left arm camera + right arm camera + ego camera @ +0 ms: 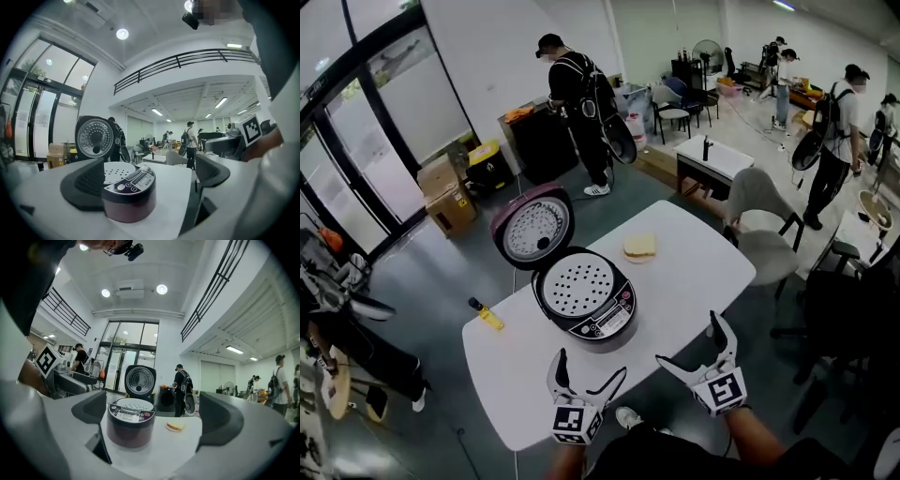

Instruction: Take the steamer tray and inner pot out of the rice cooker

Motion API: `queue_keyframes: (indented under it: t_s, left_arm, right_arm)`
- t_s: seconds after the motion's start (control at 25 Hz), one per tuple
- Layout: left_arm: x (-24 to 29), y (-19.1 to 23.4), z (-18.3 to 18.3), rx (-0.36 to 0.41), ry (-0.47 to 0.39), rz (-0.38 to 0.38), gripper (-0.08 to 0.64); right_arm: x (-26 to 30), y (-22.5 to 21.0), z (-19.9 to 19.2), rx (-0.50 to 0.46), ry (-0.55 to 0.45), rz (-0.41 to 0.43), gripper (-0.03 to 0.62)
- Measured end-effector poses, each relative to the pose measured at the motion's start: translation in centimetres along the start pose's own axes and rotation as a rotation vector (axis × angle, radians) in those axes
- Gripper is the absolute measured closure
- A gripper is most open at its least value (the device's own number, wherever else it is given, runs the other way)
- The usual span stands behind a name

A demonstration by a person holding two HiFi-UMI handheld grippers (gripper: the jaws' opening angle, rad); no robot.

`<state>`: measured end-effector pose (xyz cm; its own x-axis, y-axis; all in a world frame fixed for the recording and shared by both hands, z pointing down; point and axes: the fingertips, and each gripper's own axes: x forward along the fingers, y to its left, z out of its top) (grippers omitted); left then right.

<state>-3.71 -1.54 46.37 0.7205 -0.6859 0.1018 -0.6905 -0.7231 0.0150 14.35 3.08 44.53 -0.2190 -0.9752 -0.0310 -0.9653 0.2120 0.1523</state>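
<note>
A maroon rice cooker (592, 314) stands on the white table (694, 281) with its lid (534, 228) swung up. The white perforated steamer tray (578, 285) lies in its mouth; the inner pot under it is hidden. Both grippers hover over the table's near edge, short of the cooker. My left gripper (586, 371) is open and empty, with the cooker (129, 192) between and beyond its jaws. My right gripper (695, 346) is open and empty too, the cooker (130, 423) and its tray (133, 403) ahead at left.
A sandwich (639, 247) lies on the table behind the cooker. A yellow bottle (487, 315) lies near the table's left edge. A grey chair (764, 225) stands at the right end. Several people stand further back, among boxes (448, 199) and desks.
</note>
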Motion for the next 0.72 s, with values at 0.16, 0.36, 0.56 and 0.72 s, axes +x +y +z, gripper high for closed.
queue_keyframes:
  t_s: [0.16, 0.36, 0.56, 0.72]
  left_arm:
    - [1.4, 3.8, 0.2, 0.003, -0.015, 0.064, -0.020]
    - [3.1, 8.0, 0.9, 0.007, -0.035, 0.110, -0.016]
    - [3.8, 12.0, 0.7, -0.012, -0.027, 0.155, -0.017]
    - [3.9, 15.0, 0.3, -0.030, -0.038, 0.188, -0.017]
  right_arm:
    - [4.8, 0.4, 0.6, 0.003, -0.010, 0.056, 0.002]
    - [10.5, 1.1, 1.0, -0.013, -0.045, 0.120, 0.002]
    - [15.2, 2.6, 1.3, -0.021, -0.044, 0.179, 0.002]
    - [18.0, 3.2, 1.8, -0.033, -0.018, 0.198, 0.002]
